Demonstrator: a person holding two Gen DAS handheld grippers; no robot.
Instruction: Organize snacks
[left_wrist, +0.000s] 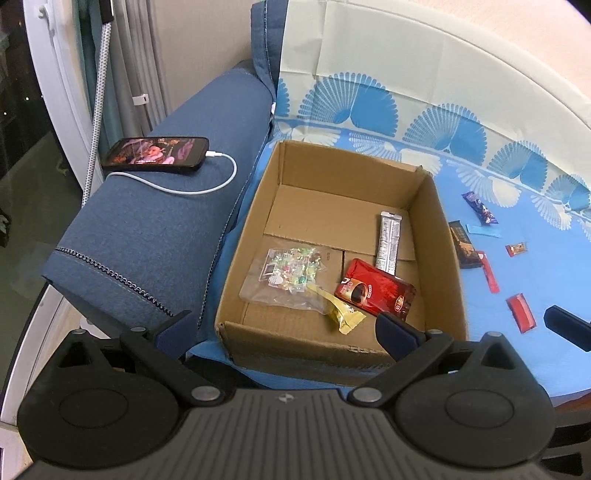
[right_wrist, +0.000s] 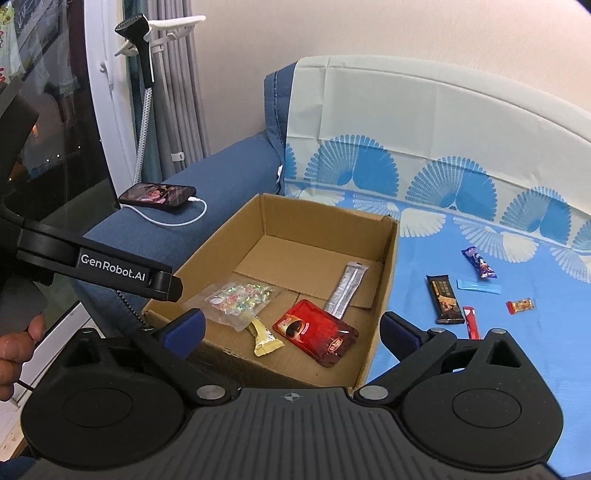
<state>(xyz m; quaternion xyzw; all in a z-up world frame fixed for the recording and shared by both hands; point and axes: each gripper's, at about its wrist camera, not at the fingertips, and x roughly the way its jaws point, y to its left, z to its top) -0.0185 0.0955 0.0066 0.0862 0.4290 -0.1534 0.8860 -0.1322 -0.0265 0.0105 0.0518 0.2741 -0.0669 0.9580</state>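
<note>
Blue patterned sheet (right_wrist: 424, 258) over a sofa, phone (right_wrist: 158, 195) charging on the armrest.
My cardboard box (right_wrist: 384, 280) holds four snack packets; more lie outside right. Left gripper (left_wrist: 284, 328) and right gripper (right_wrist: 291, 328) both spread, nothing pinched.

Cardboard box (left_wrist: 439, 236) holds red pouch (left_wrist: 375, 291), candy bag (left_wrist: 288, 273).
</note>
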